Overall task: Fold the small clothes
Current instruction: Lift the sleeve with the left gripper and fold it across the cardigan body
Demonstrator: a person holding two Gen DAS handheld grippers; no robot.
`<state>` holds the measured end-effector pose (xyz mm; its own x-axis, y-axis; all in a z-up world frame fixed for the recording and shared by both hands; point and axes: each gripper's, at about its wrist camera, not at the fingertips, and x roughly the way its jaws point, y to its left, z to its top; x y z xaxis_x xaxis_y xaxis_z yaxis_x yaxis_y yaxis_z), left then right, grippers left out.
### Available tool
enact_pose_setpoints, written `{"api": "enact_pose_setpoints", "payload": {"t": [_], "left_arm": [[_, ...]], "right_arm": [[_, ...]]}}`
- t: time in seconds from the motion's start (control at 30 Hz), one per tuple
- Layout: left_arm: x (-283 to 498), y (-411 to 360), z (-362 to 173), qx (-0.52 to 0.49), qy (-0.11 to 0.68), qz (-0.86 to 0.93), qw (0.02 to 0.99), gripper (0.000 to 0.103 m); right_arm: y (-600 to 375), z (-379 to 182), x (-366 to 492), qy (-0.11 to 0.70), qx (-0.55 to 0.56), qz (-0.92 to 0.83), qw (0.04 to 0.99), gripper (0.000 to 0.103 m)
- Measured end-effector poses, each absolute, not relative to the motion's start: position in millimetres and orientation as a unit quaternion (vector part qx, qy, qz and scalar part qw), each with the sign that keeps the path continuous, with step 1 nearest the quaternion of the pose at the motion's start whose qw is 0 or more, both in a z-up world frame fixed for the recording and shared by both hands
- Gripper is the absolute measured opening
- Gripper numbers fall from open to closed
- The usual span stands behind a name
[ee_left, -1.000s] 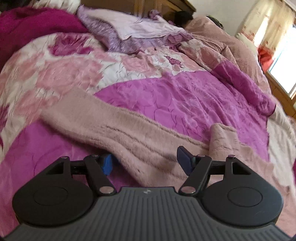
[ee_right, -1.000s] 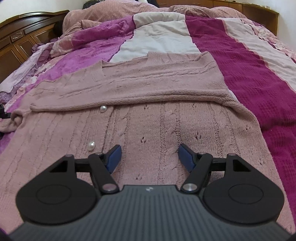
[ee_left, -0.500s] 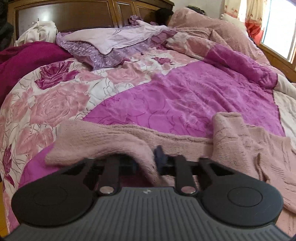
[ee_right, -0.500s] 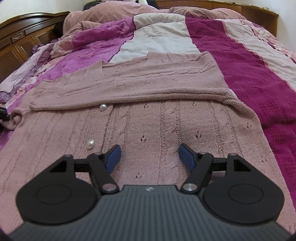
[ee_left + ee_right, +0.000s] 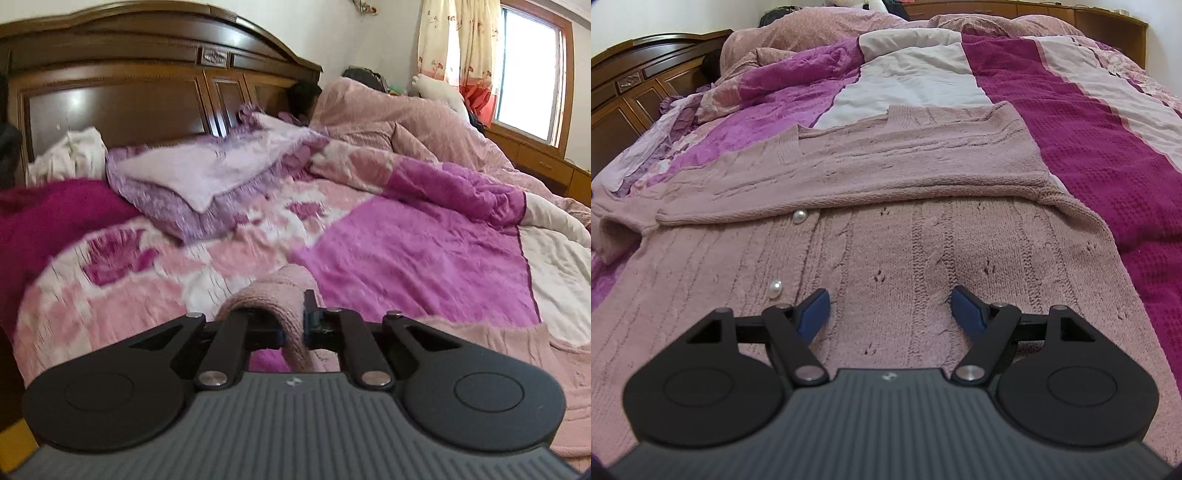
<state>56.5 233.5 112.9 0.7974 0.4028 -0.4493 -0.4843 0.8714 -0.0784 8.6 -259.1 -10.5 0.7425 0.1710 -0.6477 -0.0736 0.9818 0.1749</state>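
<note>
Pink knit cardigan (image 5: 886, 236) flat on bed (pearl buttons), sleeve seemingly lifted.

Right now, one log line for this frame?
left gripper: shut on sleeve | right gripper: open over cardigan | bed

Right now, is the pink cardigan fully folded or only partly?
Only partly. One sleeve lies folded across the cardigan, whose buttoned front is spread flat; the left tongs are shut on the other sleeve's end.

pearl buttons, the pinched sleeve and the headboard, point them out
upper pearl button (image 5: 800, 216): right wrist view, on its round face.
pinched sleeve (image 5: 293, 325): left wrist view, on the knit fold at the closed pads.
headboard (image 5: 122, 107): left wrist view, on a dark wooden panel.
</note>
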Motion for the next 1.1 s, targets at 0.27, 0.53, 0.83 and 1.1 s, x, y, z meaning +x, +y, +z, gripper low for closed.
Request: {"api": "enact_pose_setpoints", "payload": {"t": [0.27, 0.53, 0.83, 1.1], "left_arm": [[50, 254, 133, -0.076, 0.200, 0.259, 0.942, 0.010], [36, 249, 165, -0.103, 0.147, 0.255, 0.950, 0.010], [35, 201, 214, -0.110, 0.111, 0.180, 0.971, 0.010], [65, 106, 217, -0.126, 0.130, 0.070, 0.981, 0.010]], "right_arm": [[-261, -11, 9, 0.352, 0.075, 0.067, 0.931, 0.074], [-266, -12, 9, 0.350, 0.090, 0.071, 0.930, 0.074], [-268, -12, 8, 0.346, 0.107, 0.073, 0.929, 0.074], [-277, -13, 7, 0.340, 0.134, 0.080, 0.927, 0.074]]}}
